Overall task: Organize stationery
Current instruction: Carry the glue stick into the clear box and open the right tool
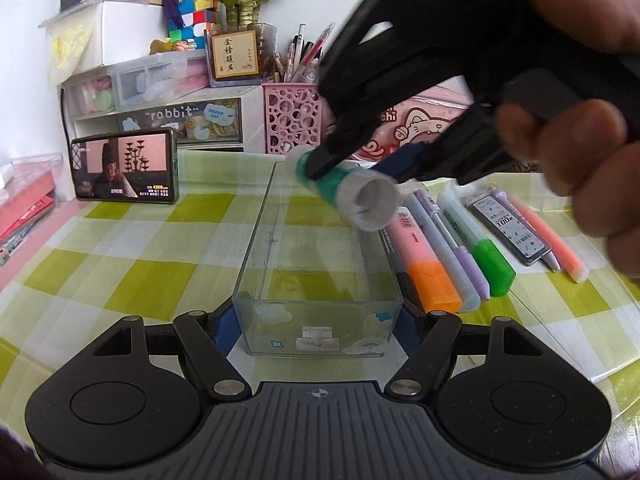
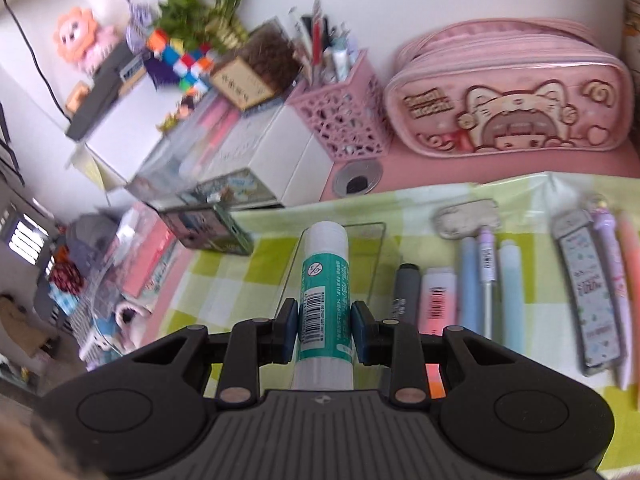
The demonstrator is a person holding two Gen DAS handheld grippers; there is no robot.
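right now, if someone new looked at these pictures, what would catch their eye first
The green and white glue stick stands out first, clamped in the right gripper and held above the clear plastic box, whose near end sits between the fingers of the left gripper. Next comes the row of pastel highlighters and pens lying on the green checked tablecloth right of the box. At the back, the pink cat pencil case is hard to miss.

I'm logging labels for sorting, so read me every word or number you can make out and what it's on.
"rabbit": drawer front.
"100": lead refill case.
"4390": phone screen, next to unreadable characters.
Framed plaque: Chinese calligraphy, not clearly readable.
Glue stick print and barcode: too small.
Pink pencil case lettering: blurred.
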